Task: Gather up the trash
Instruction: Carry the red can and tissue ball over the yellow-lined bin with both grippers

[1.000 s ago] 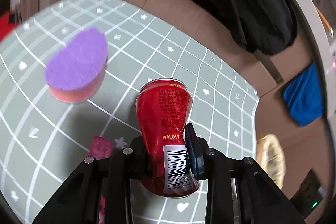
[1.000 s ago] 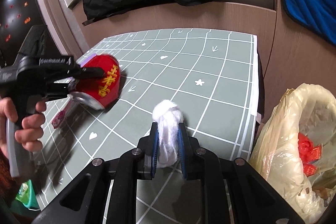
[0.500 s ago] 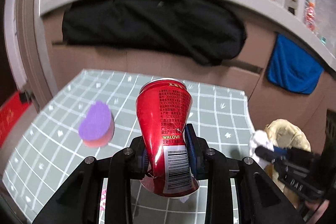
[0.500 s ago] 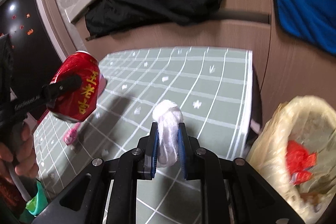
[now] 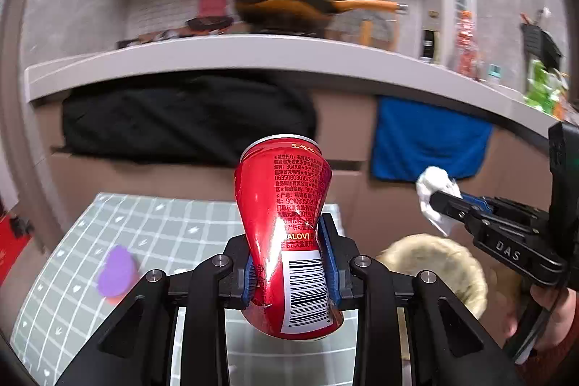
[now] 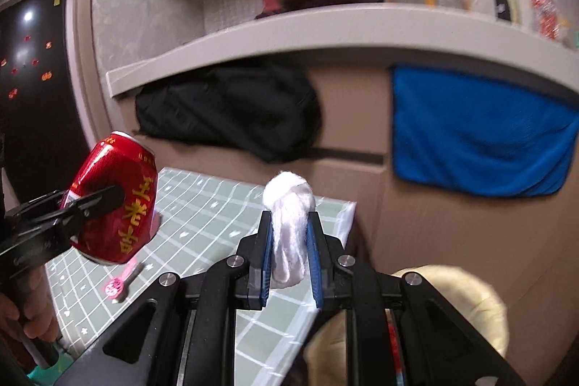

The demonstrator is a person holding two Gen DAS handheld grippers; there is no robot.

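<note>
A dented red drink can (image 5: 289,234) stands upright between the blue pads of my left gripper (image 5: 291,263), which is shut on it, lifted above the green grid tablecloth (image 5: 163,234). In the right wrist view the same can (image 6: 115,205) hangs at the left in that gripper. My right gripper (image 6: 289,254) is shut on a crumpled white tissue wad (image 6: 289,223); in the left wrist view the wad (image 5: 434,194) is held above the yellowish trash bag (image 5: 441,266). The bag's opening (image 6: 463,299) lies just under my right gripper.
A purple-topped sponge (image 5: 117,272) and a pink wrapper (image 6: 121,283) lie on the tablecloth. A black garment (image 5: 181,118) and a blue towel (image 5: 427,140) hang on the brown cabinet under a white counter (image 5: 253,56). A person's hand (image 6: 34,306) grips the left tool.
Both grippers rose off the table with their loads. The left one rolled level and swung toward the bag; the right one carried the tissue to above the bag's opening.
</note>
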